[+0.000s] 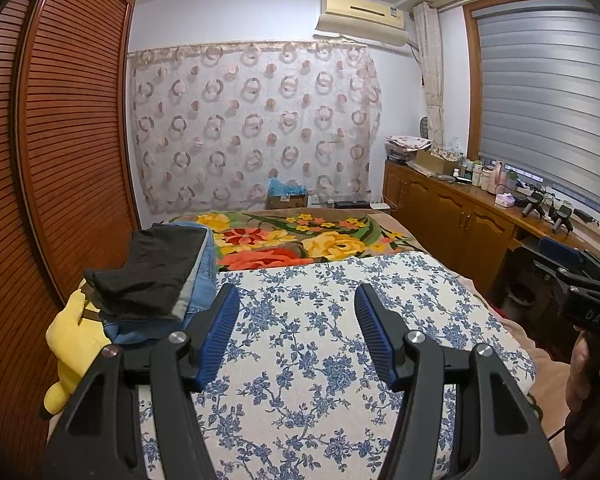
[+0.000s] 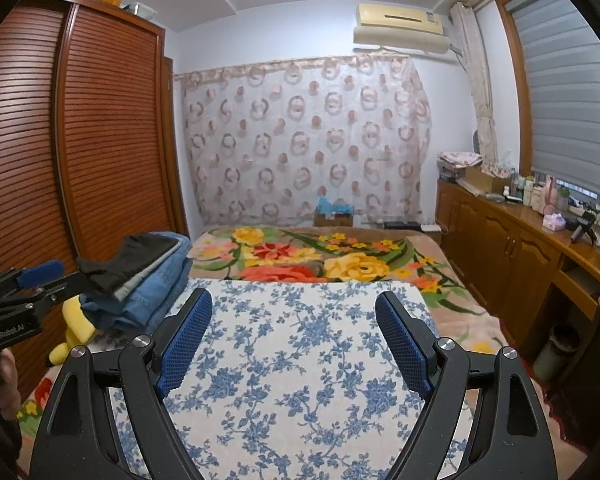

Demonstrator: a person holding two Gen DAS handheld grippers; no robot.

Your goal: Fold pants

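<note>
Your bed: a blue-floral white pad [image 1: 332, 320] laid over a flowered blanket [image 1: 300, 240]. Your left tool [image 1: 296, 332] and right tool [image 2: 294, 340] both hang over the pad, jaws spread wide, holding nothing. Folded pants [image 1: 156, 276], dark pair atop denim, stacked at the pad's left edge, over a yellow plush [image 1: 74, 340]. Room: louvred wardrobe [image 1: 60, 120] left, wooden cabinets [image 2: 500, 236] right, patterned curtain [image 1: 252, 120] behind.

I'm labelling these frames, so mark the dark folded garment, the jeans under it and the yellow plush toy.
dark folded garment [image 1: 152, 270], left wrist view, middle of its top face.
jeans [image 2: 156, 292], right wrist view, folded denim side.
yellow plush toy [image 1: 74, 340], left wrist view, its body.
</note>
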